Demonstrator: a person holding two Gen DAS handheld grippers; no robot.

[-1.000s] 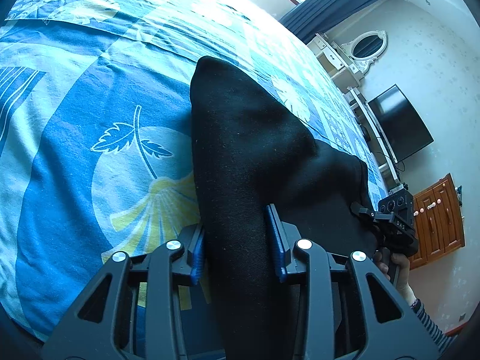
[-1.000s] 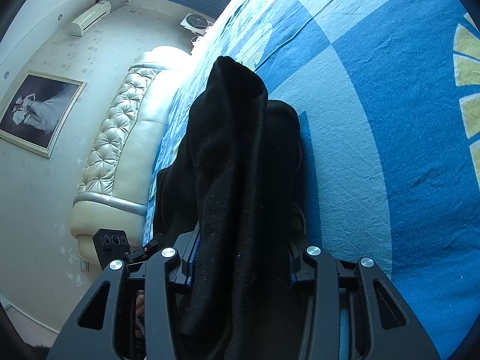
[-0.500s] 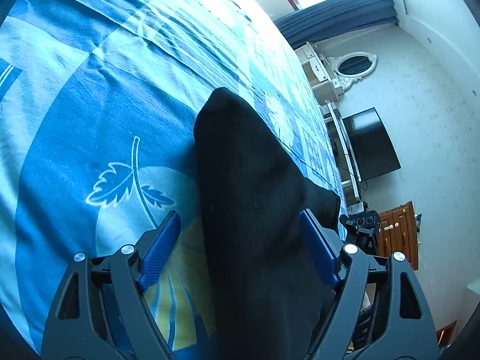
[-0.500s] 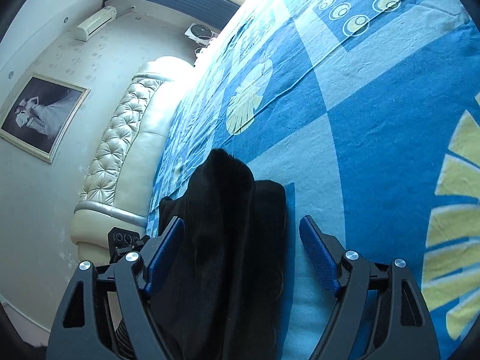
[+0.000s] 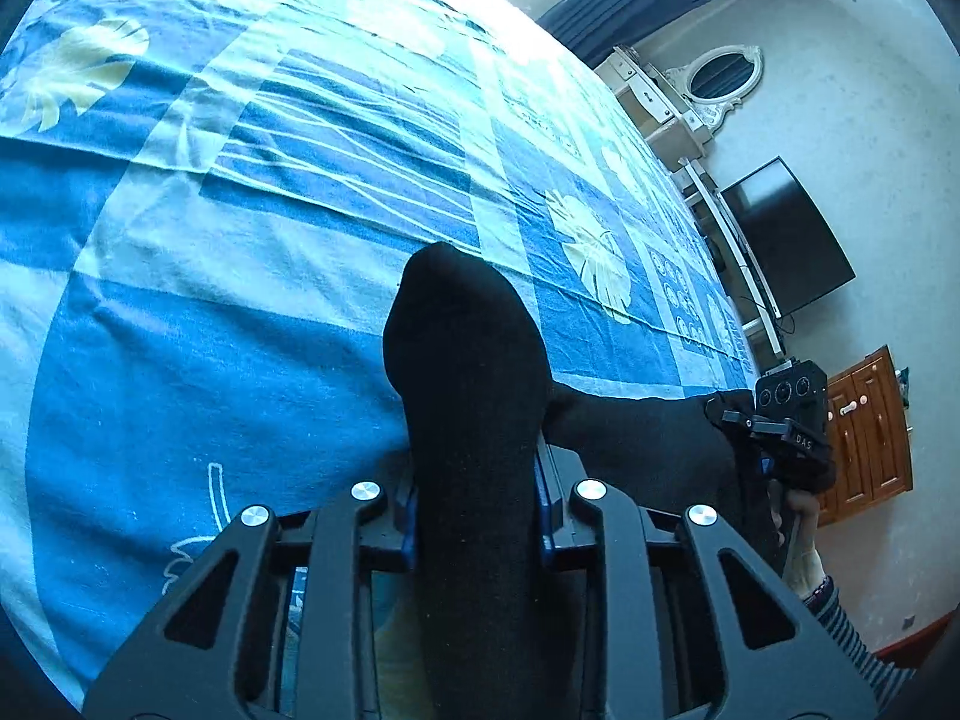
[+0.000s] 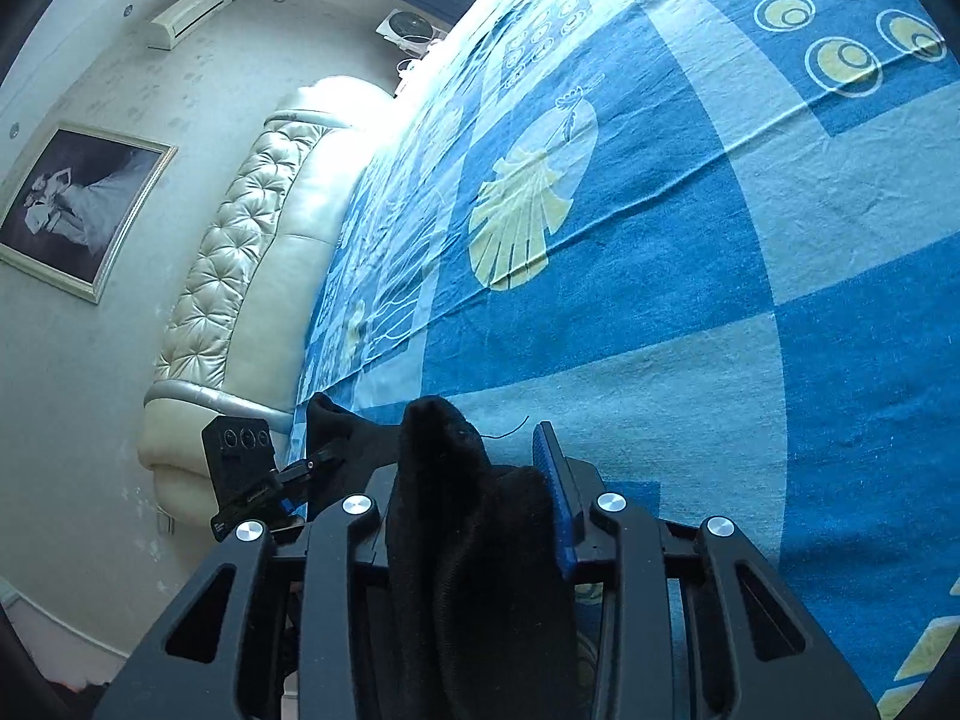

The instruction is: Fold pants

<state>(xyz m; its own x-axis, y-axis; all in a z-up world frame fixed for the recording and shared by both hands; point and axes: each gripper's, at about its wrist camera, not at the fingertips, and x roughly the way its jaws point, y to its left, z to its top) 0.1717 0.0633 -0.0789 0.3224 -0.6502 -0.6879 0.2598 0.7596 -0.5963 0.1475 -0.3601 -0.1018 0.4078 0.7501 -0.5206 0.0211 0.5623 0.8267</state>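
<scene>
**A:** Status on the fold?

**B:** Both tongs have a grip. Left tongs (image 5: 477, 501) are closed tight on a bunched edge of the black knit fabric pants (image 5: 474, 396); the cloth fills the gap between the blue pads. Right tongs (image 6: 480, 504) are closed around another bunch of the same pants (image 6: 456, 516), but only the right blue pad (image 6: 555, 498) is visible and there's a little slack on that side, so the pinch looks looser.

**A:** Where are the pants?

**B:** At the near edge of the bed, on the blue patchwork bedspread with pale leaf and shell prints (image 5: 240, 300). From the left wrist view the cloth runs from the left tongs across to the right one, lifted at both gripped points. The rest hangs below the frame, so I can't see it.

**A:** Progress?

**B:** My guess is mid-fold. The cloth is gathered and held at two points with nothing laid flat yet. Still to do: carry it over the bedspread, lay it down, square it and release. I can't count how many folds are already in.

**A:** Any readable text?

**B:** Only "DAS" on the side of the right tongs' housing (image 5: 801, 438). No label is visible on the pants.
</scene>
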